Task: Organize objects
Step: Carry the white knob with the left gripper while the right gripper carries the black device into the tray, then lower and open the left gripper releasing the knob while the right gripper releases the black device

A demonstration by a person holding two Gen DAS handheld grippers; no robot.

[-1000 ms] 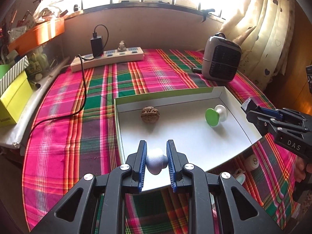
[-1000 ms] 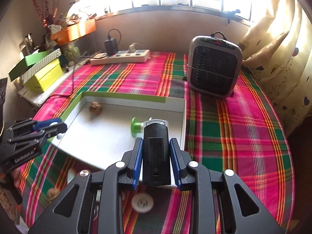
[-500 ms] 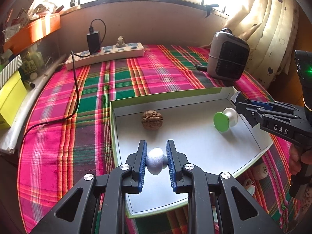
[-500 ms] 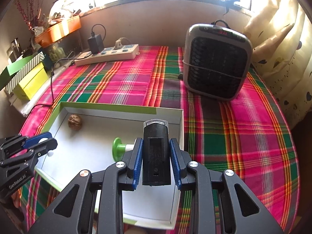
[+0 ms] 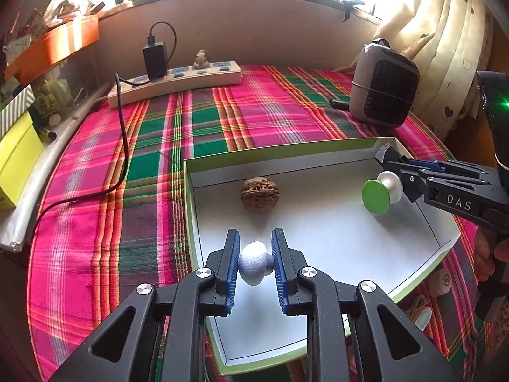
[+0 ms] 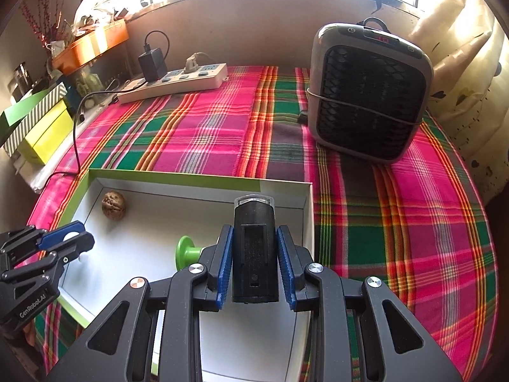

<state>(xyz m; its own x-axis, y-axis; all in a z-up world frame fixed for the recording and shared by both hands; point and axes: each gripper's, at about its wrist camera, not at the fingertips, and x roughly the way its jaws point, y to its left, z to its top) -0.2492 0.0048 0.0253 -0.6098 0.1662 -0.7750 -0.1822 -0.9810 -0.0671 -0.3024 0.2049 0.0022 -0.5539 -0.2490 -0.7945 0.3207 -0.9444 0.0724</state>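
Observation:
A shallow white box with green rim (image 5: 286, 152) (image 6: 178, 180) lies on the plaid cloth. In it are a walnut (image 5: 260, 193) (image 6: 113, 209) and a green-and-white knob (image 5: 380, 192) (image 6: 187, 252). My left gripper (image 5: 254, 262) is shut on a small white rounded piece (image 5: 254, 262), held over the box's near left part; it also shows in the right wrist view (image 6: 68, 242). My right gripper (image 6: 254, 261) is shut on a black oblong device (image 6: 254, 251) with a clear tip, over the box's right side; it also shows in the left wrist view (image 5: 410, 172).
A grey heater (image 6: 369, 92) (image 5: 383, 87) stands at the back right. A power strip (image 5: 178, 82) with a charger and cable lies at the back. Yellow and striped boxes (image 6: 41, 127) sit left. Small loose objects (image 5: 440, 281) lie outside the box's near right edge.
Both grippers have moved forward over the box with their objects still held. The heater and power strip now appear closer.

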